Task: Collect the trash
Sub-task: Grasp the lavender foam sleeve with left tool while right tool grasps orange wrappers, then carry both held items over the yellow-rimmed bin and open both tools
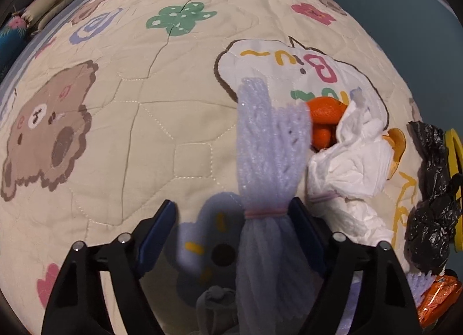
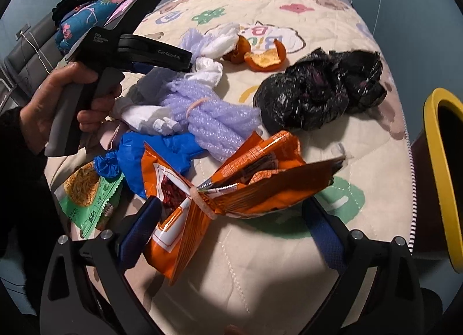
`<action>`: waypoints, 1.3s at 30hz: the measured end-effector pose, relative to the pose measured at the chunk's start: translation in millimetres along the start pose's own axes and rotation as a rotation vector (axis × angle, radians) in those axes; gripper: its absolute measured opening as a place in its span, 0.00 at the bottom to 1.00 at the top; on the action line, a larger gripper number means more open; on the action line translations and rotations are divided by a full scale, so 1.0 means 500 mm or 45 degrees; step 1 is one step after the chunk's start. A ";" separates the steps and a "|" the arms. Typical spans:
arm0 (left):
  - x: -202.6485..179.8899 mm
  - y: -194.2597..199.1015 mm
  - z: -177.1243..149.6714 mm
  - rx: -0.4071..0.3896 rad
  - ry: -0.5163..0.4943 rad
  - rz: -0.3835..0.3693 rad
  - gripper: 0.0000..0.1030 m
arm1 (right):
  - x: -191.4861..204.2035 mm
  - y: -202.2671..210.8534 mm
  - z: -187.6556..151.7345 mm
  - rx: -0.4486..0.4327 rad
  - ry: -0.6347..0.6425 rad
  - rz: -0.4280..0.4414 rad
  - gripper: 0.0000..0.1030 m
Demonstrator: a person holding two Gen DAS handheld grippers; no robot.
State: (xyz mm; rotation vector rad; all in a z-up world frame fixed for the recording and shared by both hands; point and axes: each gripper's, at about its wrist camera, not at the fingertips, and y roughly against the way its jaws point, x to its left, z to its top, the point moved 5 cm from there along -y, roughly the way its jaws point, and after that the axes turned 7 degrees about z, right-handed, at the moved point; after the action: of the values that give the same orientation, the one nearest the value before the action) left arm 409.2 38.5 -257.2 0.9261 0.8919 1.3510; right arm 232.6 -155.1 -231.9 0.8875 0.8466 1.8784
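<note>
Trash lies on a quilted bedspread [image 1: 121, 120]. A lilac foam net bundle [image 1: 269, 155] tied with a pink band lies between the open fingers of my left gripper [image 1: 234, 219], touching the right finger. White tissue [image 1: 350, 161], orange peel [image 1: 325, 115] and a black bag [image 1: 431, 199] lie to its right. In the right wrist view, my right gripper [image 2: 231, 216] is open around an orange snack wrapper [image 2: 231, 187]. The foam net [image 2: 208, 115], black bag [image 2: 318, 94], peel [image 2: 264, 58], a blue glove [image 2: 162, 149] and a green noodle packet [image 2: 86, 193] lie beyond.
A yellow-rimmed bin [image 2: 439, 170] stands at the right bed edge. The person's hand holds the left gripper body [image 2: 127, 51] at the left. Pillows and folded cloth [image 2: 86, 13] lie at the far left. The wall is blue.
</note>
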 end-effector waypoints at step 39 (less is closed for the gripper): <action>-0.050 0.578 -0.056 -0.682 -0.019 -0.150 0.23 | 0.060 0.412 0.034 -0.353 -0.058 0.307 0.19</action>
State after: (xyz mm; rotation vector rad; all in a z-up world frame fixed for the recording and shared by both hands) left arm 270.7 15.6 -1.8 0.4609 0.5198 1.3817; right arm 150.9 -205.5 -46.3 0.8837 0.4506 2.1123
